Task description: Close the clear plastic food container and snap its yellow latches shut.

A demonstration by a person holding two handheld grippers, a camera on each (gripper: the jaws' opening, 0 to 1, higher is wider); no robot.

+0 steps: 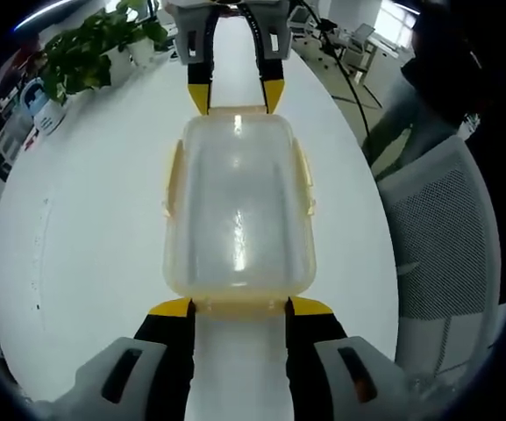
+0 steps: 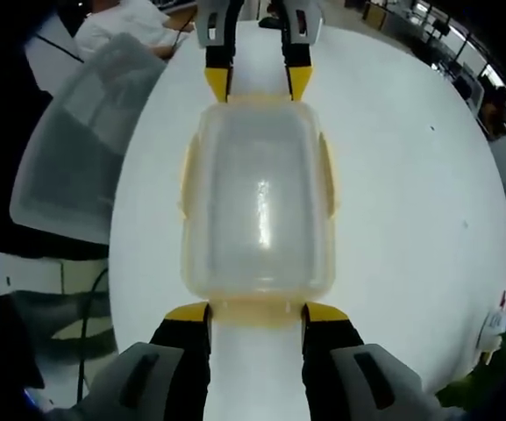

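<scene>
Clear plastic container (image 1: 238, 210) seen at middle of white desk (image 1: 86, 228), lid on, bare desk left open on both long sides. Left gripper (image 1: 239, 307) spread wide, yellow tips set at near short end of container; right gripper (image 2: 256, 313) likewise wide at opposite end, tips touching or just short, cannot be told. Yellow latches (image 1: 305, 180) seen along long sides; snapped or loose not discernible. Contents not made out through cloudy lid. Mesh chair (image 1: 445, 237) cut off at desk edge; potted plant (image 1: 95, 48) near far edge.
</scene>
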